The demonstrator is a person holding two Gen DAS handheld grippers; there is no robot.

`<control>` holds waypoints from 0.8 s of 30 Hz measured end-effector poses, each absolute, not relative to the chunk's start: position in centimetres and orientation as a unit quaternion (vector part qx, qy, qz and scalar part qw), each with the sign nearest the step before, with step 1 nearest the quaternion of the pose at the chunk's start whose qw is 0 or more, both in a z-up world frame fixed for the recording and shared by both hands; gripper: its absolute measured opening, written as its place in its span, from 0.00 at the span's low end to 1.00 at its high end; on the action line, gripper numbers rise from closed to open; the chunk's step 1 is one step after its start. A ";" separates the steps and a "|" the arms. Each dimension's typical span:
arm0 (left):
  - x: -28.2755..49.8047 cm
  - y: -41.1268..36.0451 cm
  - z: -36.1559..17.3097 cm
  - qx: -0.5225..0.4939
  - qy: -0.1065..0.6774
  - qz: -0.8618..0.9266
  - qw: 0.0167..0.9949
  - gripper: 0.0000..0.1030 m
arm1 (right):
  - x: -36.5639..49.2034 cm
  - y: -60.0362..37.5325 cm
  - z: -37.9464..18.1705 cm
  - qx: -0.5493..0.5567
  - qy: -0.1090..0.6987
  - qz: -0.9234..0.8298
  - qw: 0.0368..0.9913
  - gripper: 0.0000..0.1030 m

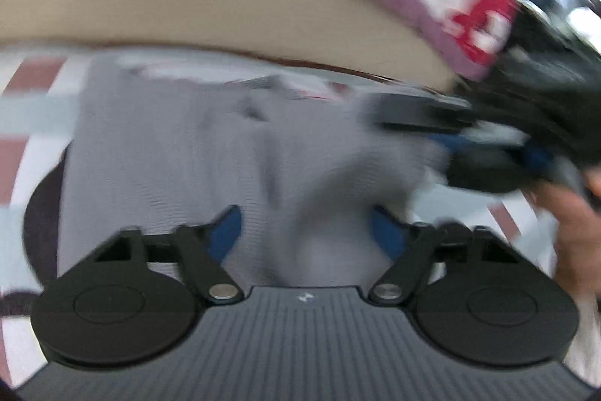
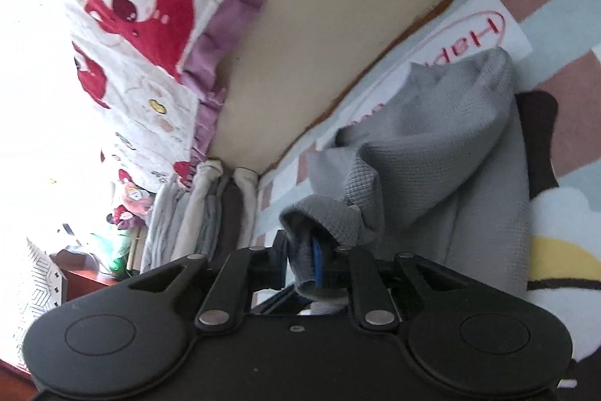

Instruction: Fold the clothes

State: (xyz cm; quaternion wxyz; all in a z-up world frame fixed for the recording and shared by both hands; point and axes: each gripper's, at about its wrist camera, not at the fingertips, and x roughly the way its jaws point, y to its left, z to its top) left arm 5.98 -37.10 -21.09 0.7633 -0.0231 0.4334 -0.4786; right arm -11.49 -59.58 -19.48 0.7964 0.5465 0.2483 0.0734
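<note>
The right tongs (image 2: 306, 264) tilt sharply to one side, clamped on a bunched corner of the grey garment (image 2: 443, 153), lifting it off the patterned bedcover (image 2: 563, 81). The rest of the garment lies spread on the bed near the beige headboard (image 2: 319, 36). The left tongs (image 1: 304, 232) angle downward over the same cloth, fingers apart with a raised fold between them; blur hides whether the pads press it.
</note>
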 end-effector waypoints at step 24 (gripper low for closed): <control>13.4 -37.8 -21.5 0.001 0.470 -0.400 0.787 0.62 | -11.2 -65.3 -24.1 0.570 0.288 -0.118 0.760 0.49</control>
